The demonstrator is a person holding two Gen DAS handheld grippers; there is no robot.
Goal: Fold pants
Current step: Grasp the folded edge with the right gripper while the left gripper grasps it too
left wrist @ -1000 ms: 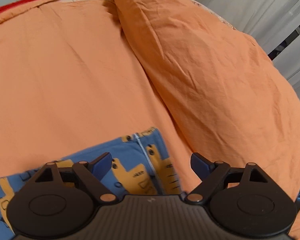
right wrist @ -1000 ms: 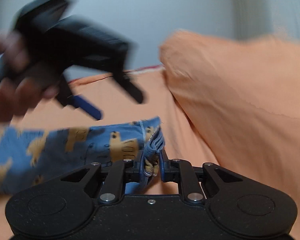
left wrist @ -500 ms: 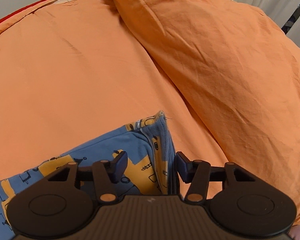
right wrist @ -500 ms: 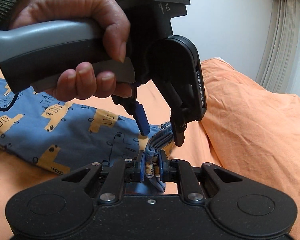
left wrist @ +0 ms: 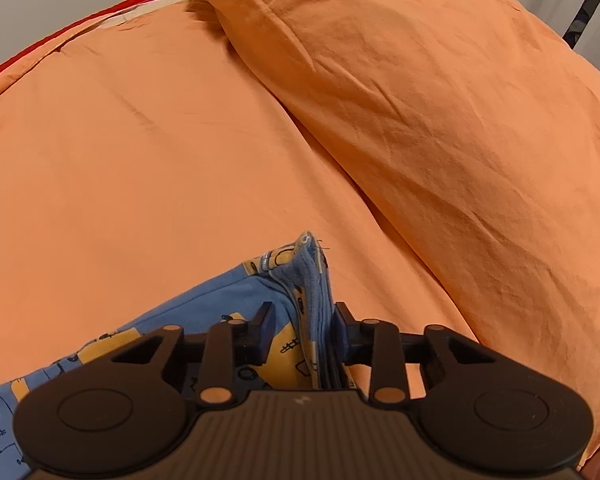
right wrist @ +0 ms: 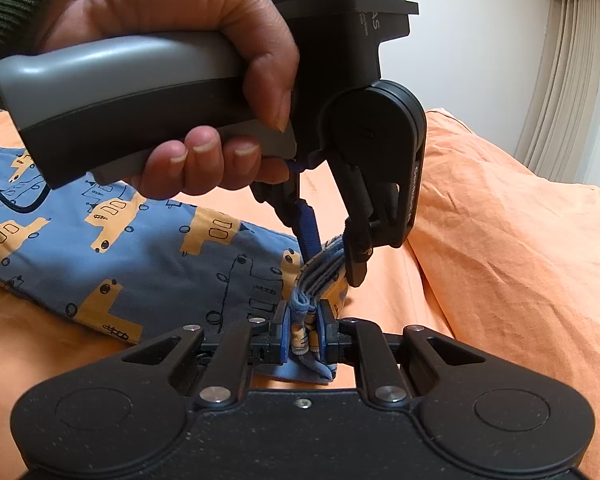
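The blue pants (right wrist: 148, 268) with a yellow print lie on the orange bed sheet (left wrist: 148, 168). Their stacked edge stands up between both grippers. My right gripper (right wrist: 303, 336) is shut on the near end of that edge. My left gripper (left wrist: 302, 330) straddles the same edge (left wrist: 314, 280) a little further along, with its jaws still apart; the right-hand finger touches the cloth. It also shows from the side in the right wrist view (right wrist: 334, 252), held by a hand (right wrist: 172, 68).
A large orange pillow (left wrist: 440, 112) lies to the right of the pants. A red edge (left wrist: 80, 28) runs along the far side of the bed. A wall and curtains (right wrist: 568, 80) stand behind.
My left gripper has come down over the pants' edge and narrowed its jaws around it. My right gripper has kept its hold.
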